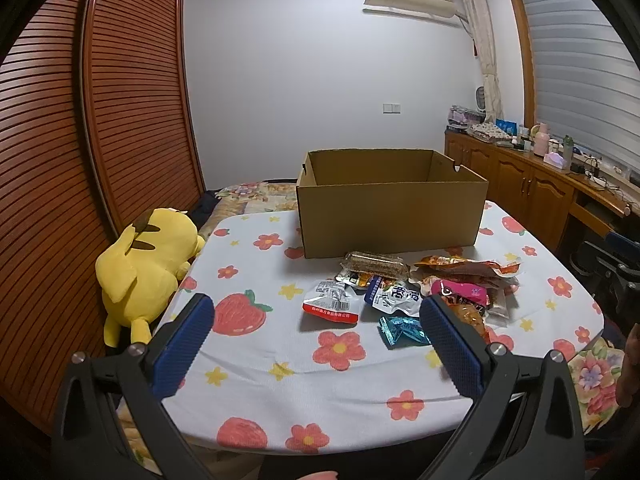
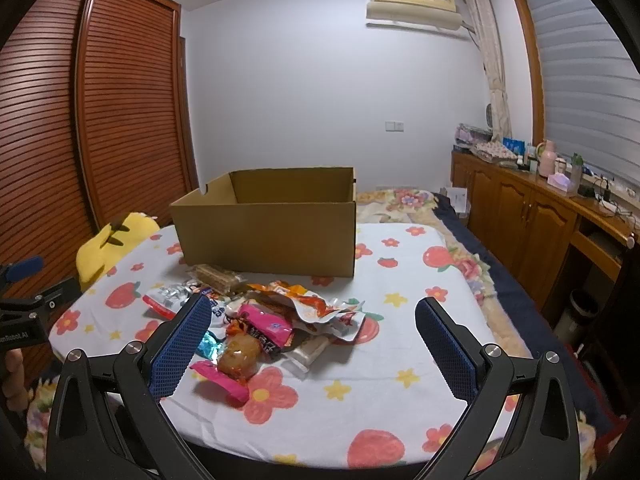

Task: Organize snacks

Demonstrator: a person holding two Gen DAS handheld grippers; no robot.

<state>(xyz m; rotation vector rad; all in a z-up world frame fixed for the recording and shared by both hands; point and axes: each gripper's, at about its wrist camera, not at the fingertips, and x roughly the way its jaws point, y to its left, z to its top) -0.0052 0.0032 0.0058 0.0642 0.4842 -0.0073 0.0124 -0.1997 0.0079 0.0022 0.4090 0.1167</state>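
Observation:
An open cardboard box [image 1: 390, 212] stands at the far side of the flower-print table [image 1: 280, 376]; it also shows in the right wrist view [image 2: 268, 236]. A pile of snack packets lies in front of it: a white and red packet [image 1: 332, 304], a teal candy [image 1: 404, 330], a clear pack of bars [image 1: 376, 266], a pink packet [image 2: 266, 324] and an orange packet [image 2: 312, 302]. My left gripper [image 1: 316, 312] is open and empty, above the table's near side. My right gripper [image 2: 312, 316] is open and empty, just short of the pile.
A yellow plush toy [image 1: 148, 268] lies off the table's left edge beside a slatted wooden wardrobe [image 1: 132, 92]. A wooden cabinet [image 2: 532, 220] with bottles and clutter runs along the right wall. A bed with floral bedding [image 2: 408, 200] lies behind the table.

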